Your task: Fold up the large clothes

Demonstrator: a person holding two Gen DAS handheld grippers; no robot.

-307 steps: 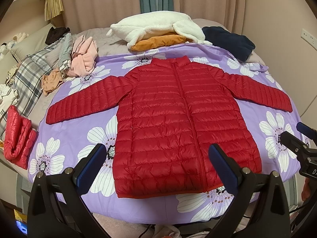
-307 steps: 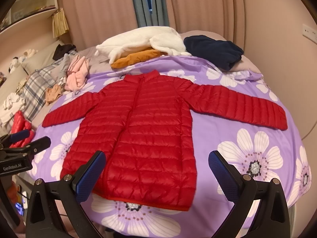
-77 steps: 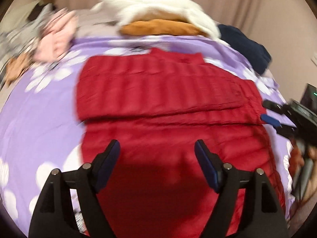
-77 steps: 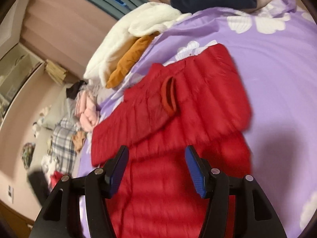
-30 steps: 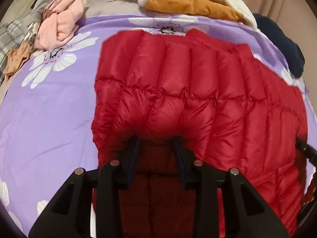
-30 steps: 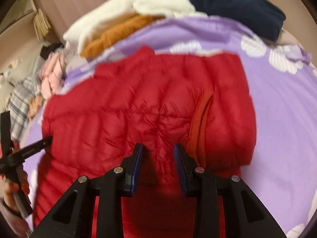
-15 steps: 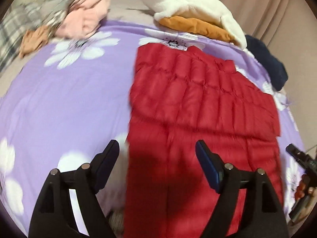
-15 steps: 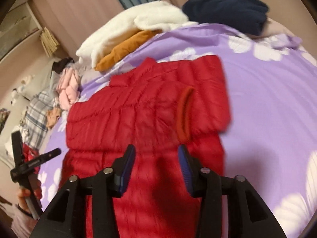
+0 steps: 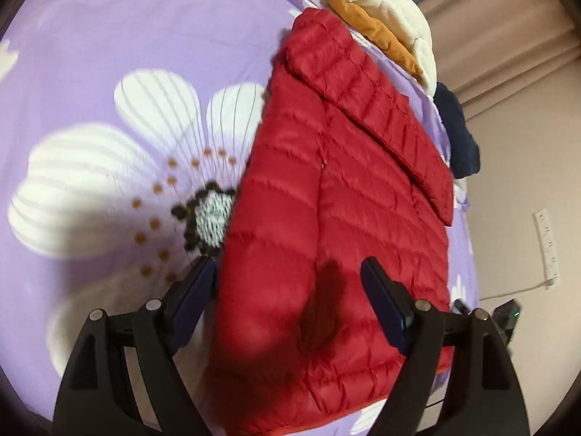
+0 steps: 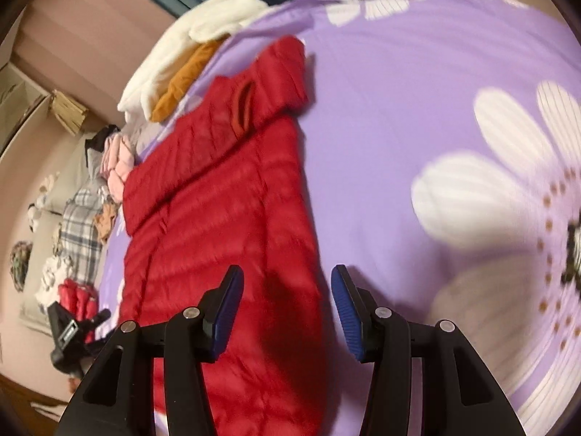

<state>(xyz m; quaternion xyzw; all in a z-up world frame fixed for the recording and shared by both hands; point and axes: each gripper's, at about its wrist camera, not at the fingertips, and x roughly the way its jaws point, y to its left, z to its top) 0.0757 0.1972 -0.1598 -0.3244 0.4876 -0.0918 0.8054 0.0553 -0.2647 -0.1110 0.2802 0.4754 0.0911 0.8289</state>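
Red jacket (image 9: pixel 326 225) is lying sleeves-in on purple bedspread (image 9: pixel 109 72); left gripper (image 9: pixel 288 298) & right gripper (image 10: pixel 287 296) are hovering, jaws just opened, empty; next fold needs both pinching hem corners evenly

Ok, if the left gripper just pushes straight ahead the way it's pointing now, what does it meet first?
Most likely the red puffer jacket. The left gripper has just been opening, with nothing between its fingers, and it points down at the jacket's lower body near its left edge. Depth is unclear, but nothing else shows in the way.
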